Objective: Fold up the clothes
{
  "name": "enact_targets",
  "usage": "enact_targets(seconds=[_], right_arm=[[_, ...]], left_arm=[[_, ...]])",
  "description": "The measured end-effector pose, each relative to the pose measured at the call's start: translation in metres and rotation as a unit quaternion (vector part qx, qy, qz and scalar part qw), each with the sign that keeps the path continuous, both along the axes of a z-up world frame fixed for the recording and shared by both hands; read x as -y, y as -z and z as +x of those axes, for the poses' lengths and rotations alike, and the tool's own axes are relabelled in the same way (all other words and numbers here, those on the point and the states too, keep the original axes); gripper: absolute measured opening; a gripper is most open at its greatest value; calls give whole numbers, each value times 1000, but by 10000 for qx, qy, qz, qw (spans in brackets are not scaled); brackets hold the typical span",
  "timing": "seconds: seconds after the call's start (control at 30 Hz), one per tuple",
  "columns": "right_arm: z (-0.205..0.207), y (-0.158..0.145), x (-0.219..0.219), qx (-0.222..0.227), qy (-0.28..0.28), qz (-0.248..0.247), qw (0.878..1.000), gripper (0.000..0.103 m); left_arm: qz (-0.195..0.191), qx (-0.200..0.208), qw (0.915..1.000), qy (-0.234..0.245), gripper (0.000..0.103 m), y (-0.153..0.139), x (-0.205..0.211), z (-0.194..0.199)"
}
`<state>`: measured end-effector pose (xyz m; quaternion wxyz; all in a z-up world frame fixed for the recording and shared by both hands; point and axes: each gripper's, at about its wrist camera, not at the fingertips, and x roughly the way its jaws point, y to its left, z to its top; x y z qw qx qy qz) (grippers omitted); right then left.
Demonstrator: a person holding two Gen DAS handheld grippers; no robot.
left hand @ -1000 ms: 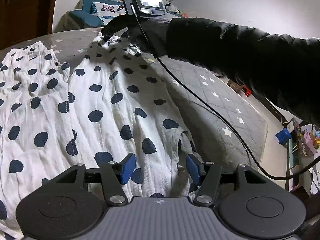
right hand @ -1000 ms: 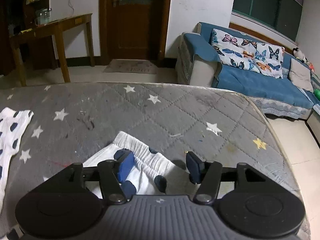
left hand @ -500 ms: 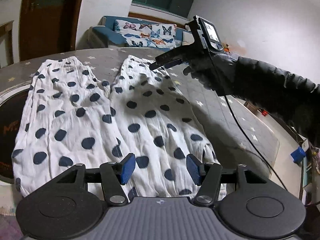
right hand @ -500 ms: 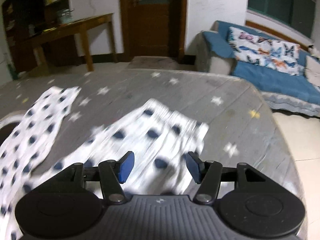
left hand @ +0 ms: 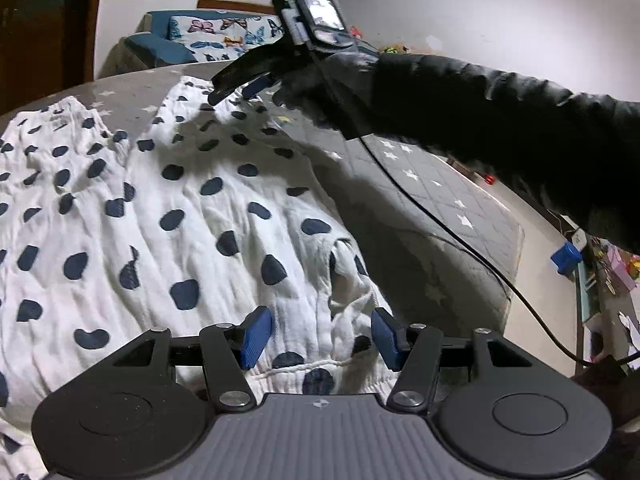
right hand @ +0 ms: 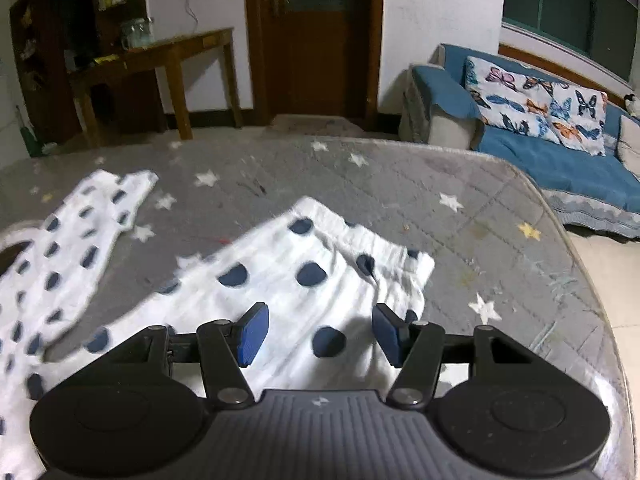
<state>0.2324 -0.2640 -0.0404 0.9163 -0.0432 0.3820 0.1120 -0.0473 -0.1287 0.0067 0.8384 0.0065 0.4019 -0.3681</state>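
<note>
Over the spotted trousers (left hand: 192,208) on the mattress (right hand: 400,184), both grippers' jaws hang spread, pinching nothing

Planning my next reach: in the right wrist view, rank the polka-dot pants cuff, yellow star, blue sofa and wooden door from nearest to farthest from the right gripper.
1. Polka-dot pants cuff, just ahead.
2. Yellow star, right, on the mattress.
3. Blue sofa, far right.
4. Wooden door, back wall.

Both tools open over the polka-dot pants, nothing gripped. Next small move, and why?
Probably lower the right tool onto the pants' leg hem corner and close on it. The pants lie spread flat on the mattress, both tools stand open above the cloth, and that hem edge lies just ahead.
</note>
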Motion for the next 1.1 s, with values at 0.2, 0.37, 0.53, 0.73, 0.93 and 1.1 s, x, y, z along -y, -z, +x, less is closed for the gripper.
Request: enact_targets(seconds=[0.2,0.37,0.53,0.73,0.93,1.1], right_arm=[[-12,2,11,25,124,-128,9998,59],[-21,1,19,38,259,-158,9995,59],[-43,-13,13,215,192,-167,9994,59],[-82,-23,-1,192,-247,127,9994,60],[-109,-15,-13,81,-391,278,9988,60],[-117,-9,-13,31,-390,344,9986,60]], left_arm=[[-179,-157,9994,270,54,2,4,-1],[-283,-245,9985,409,54,2,10,-7],[-243,-114,9993,274,55,-7,-1,-4],[-251,444,9975,-489,56,-35,-50,5],[6,506,9828,-1776,53,-41,-92,52],[185,403,9697,-2402,44,-29,-108,94]])
